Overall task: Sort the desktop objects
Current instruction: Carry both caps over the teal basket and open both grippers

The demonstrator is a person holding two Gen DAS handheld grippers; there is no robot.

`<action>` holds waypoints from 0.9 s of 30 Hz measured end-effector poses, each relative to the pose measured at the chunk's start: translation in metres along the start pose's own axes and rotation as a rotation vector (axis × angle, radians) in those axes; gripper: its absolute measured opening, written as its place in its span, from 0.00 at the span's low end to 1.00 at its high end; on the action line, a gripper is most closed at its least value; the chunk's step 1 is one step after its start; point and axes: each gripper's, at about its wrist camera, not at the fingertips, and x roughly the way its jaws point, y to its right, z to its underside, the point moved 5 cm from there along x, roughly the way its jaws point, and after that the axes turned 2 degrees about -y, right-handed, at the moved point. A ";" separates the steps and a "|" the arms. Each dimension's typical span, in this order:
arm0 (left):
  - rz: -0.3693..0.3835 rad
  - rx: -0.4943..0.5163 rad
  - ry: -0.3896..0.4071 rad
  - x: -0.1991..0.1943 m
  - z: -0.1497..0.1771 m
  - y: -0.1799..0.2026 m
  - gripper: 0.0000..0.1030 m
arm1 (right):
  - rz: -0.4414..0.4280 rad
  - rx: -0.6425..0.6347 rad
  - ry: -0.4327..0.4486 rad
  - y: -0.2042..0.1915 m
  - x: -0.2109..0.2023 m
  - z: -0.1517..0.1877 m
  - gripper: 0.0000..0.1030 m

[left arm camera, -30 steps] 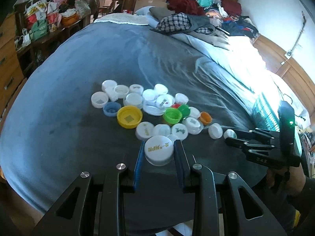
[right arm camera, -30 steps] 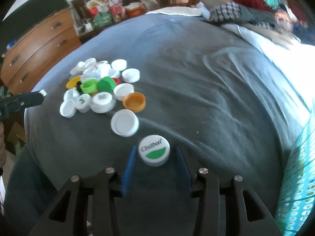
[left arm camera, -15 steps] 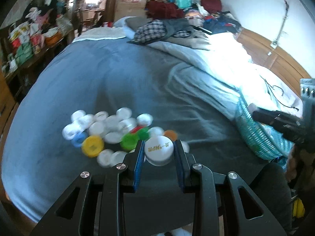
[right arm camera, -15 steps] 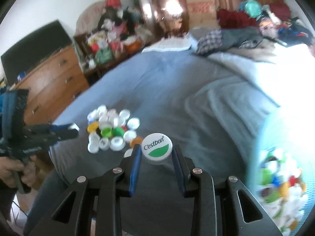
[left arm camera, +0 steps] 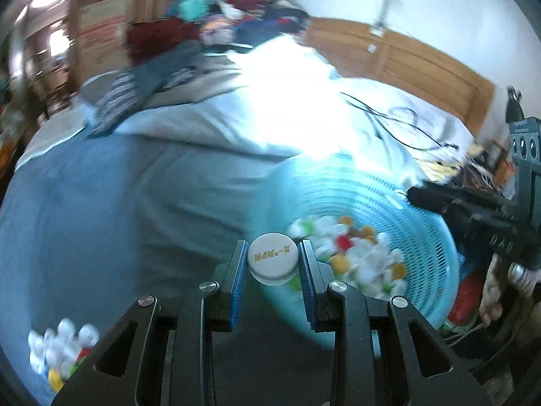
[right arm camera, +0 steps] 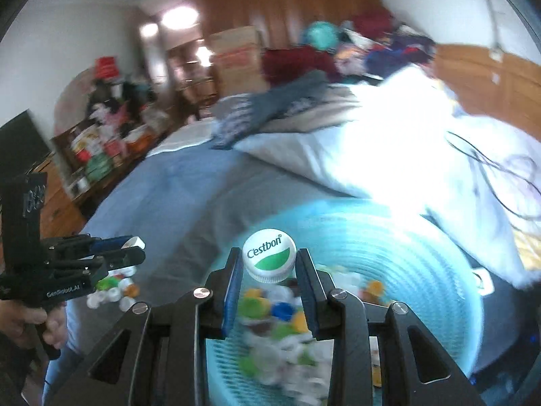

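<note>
My left gripper [left arm camera: 272, 264] is shut on a white bottle cap with gold lettering [left arm camera: 273, 260], held at the near rim of a turquoise plastic basket [left arm camera: 405, 203] that holds several mixed caps. My right gripper [right arm camera: 269, 262] is shut on a white cap with a green Cestbon label [right arm camera: 269, 253], held above the same basket [right arm camera: 422, 253]. The pile of loose caps [left arm camera: 61, 348] lies on the blue bedspread at the lower left; it also shows in the right wrist view [right arm camera: 111, 291]. The left gripper shows in the right wrist view [right arm camera: 128, 250], the right gripper body in the left wrist view [left arm camera: 473, 216].
The blue bedspread [left arm camera: 101, 203] covers the near bed. White bedding with black cables [left arm camera: 389, 125] and heaped clothes [left arm camera: 209, 34] lie beyond. A wooden headboard [left arm camera: 422, 64] stands at the right. A cluttered dresser [right arm camera: 101, 149] stands at the left.
Both grippers have swung right, from over the cap pile to the turquoise basket, each still holding its cap. The pile has slid to the lower left of both views.
</note>
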 end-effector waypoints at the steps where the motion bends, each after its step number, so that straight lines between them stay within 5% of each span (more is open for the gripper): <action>1: 0.012 0.010 -0.010 0.007 -0.007 0.010 0.24 | 0.009 0.014 -0.008 0.009 0.000 0.000 0.33; 9: 0.071 0.036 -0.074 0.044 -0.032 0.055 0.24 | 0.025 0.040 -0.031 0.039 0.003 0.003 0.33; 27: 0.068 0.028 -0.093 0.059 -0.034 0.060 0.24 | 0.004 0.053 -0.035 0.041 0.013 0.010 0.34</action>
